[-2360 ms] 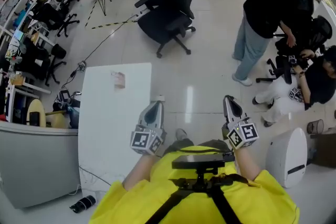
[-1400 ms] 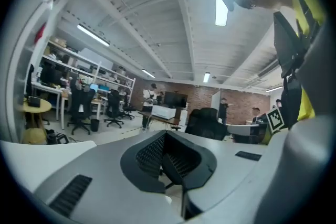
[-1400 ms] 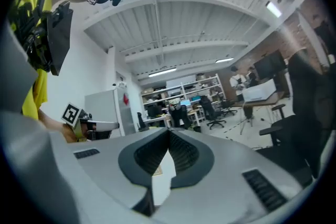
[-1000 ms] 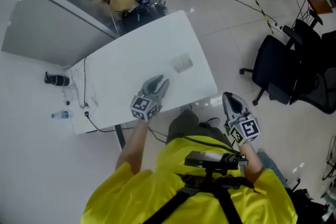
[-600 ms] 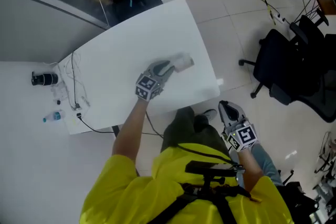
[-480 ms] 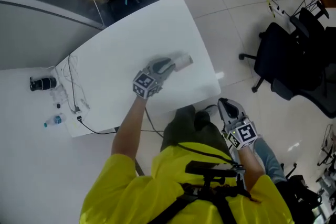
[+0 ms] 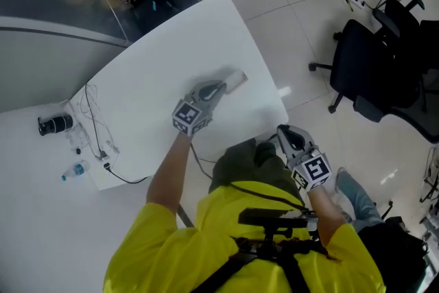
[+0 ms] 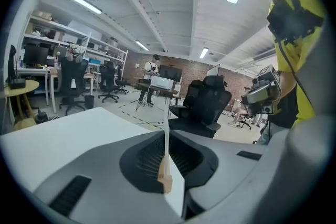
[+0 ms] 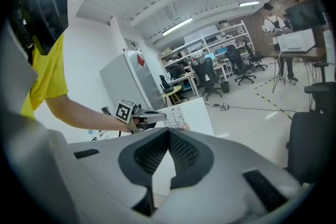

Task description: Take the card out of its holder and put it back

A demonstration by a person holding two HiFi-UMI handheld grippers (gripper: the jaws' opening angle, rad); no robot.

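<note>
Gripping card holder (image 7: pixel 235 81), left tongs (image 7: pixel 219 87) just closed, contents unclear

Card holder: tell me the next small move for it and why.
Probably bring the right claw up to the card holder and open it there for the pull. The left claw has just been closing and clamps the holder's thin edge on the white table, while the right claw hangs shut off the table's edge.
</note>
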